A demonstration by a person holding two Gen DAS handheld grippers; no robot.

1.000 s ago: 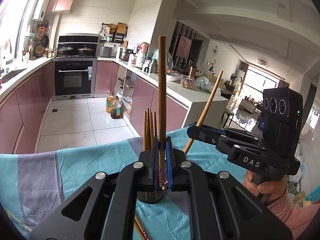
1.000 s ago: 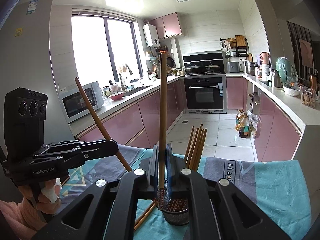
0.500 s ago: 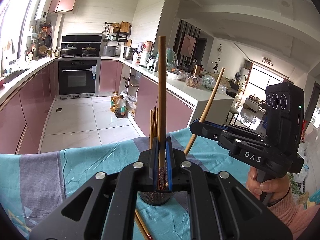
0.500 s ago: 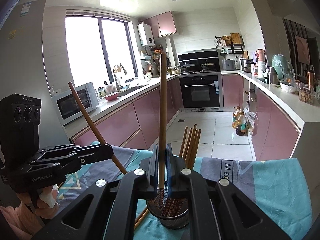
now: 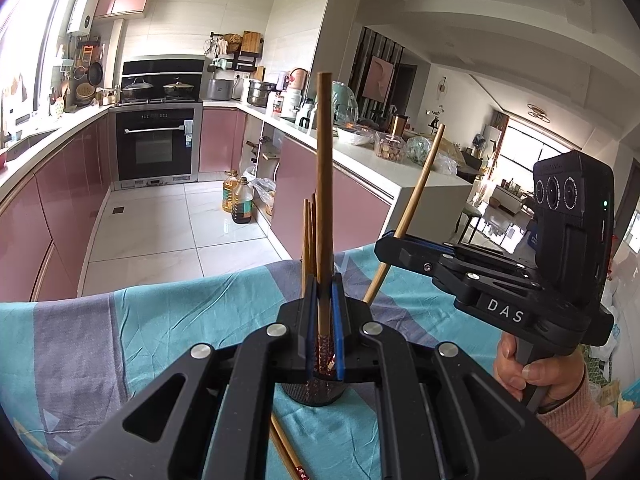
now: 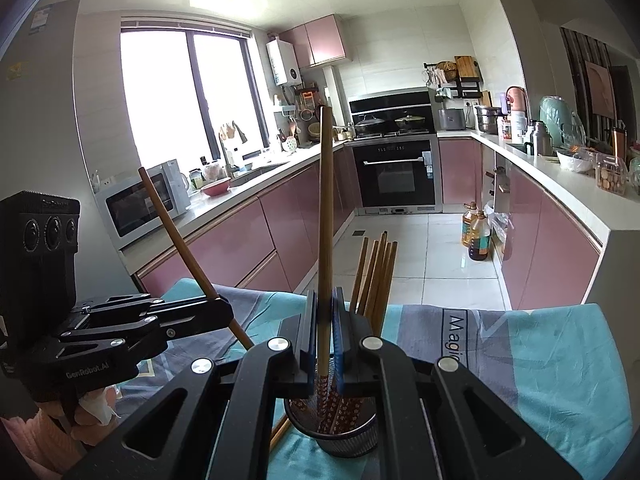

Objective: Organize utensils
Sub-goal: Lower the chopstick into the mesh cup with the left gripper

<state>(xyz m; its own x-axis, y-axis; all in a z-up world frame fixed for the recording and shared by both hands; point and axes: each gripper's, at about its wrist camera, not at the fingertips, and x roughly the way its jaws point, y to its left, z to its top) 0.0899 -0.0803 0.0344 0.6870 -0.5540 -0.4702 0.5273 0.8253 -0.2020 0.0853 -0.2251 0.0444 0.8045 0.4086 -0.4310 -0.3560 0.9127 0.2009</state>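
Your left hand-held gripper (image 5: 325, 332) clamps one chopstick (image 5: 323, 184) upright over the mesh holder (image 6: 332, 432) on the counter (image 6: 560, 360); your right hand-held gripper (image 6: 325, 340) grips another chopstick (image 6: 326, 220) likewise

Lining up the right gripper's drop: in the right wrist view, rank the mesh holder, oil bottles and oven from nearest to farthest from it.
1. Mesh holder: directly under the right gripper, on the cloth.
2. Oil bottles: on the floor, right side.
3. Oven: built in at the far wall.

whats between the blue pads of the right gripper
One wooden chopstick, clamped upright between the right gripper pads, its patterned end over the mesh holder; seen in the right wrist view.
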